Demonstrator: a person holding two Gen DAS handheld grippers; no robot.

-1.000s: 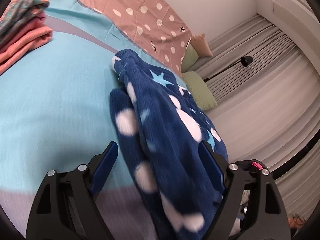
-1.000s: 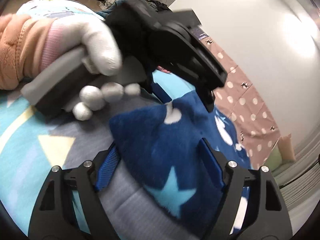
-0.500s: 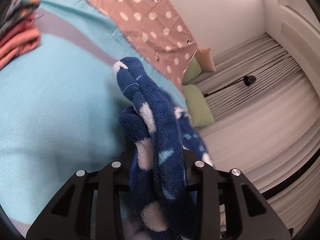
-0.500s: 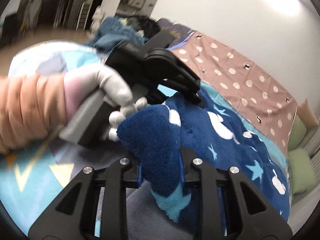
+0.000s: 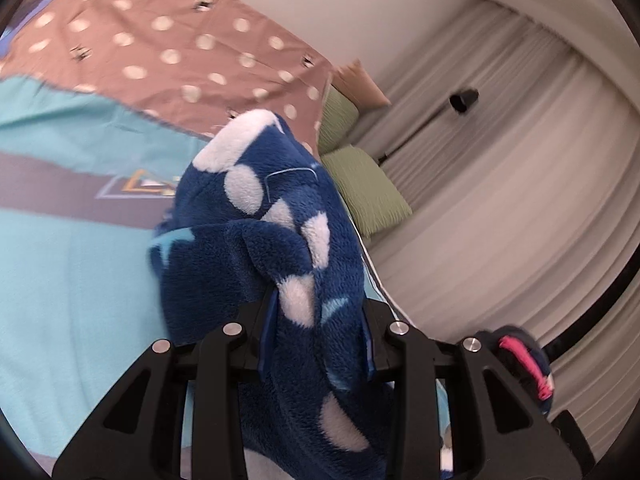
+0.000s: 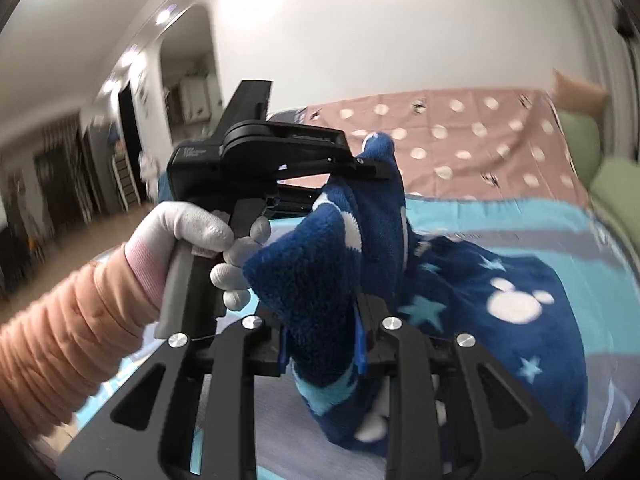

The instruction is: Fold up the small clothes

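Left wrist view
Left gripper [image 5: 316,332]: clenched on a thick bunch of the blue fleece garment [image 5: 256,240]; its 2 blue-padded jaws press the cloth from both sides.
Garment: navy fleece with white dots and pale blue stars, bunched and rising up out of the jaws, its white-tipped end topmost; more of it hangs below the jaws.
Bedsheet [image 5: 72,264]: turquoise with a grey band and a triangle print, lying behind and left of the garment.
Dotted cover [image 5: 160,52]: brownish-pink with cream dots, farther back on the bed.
Pillows [image 5: 368,192]: 2 green ones at the head of the bed, with a tan cushion above them.
Curtain [image 5: 500,184]: pale and pleated, filling the right side.

Right wrist view
Right gripper [image 6: 322,340]: closed on another fold of the same garment [image 6: 312,264], the cloth pinched between its blue pads.
Garment here: 1 part stands up from the jaws, and the rest spreads to the right over the bedsheet [image 6: 500,220], showing white mouse-head shapes and stars.
Left gripper here [image 6: 376,170]: seen from the side, level, gripping the garment's upper end above the right gripper.
Left hand [image 6: 200,236]: in a white glove with an orange sleeve, wrapped around that gripper's grey handle.
Dotted cover [image 6: 460,136]: beyond the garment, against the white wall.
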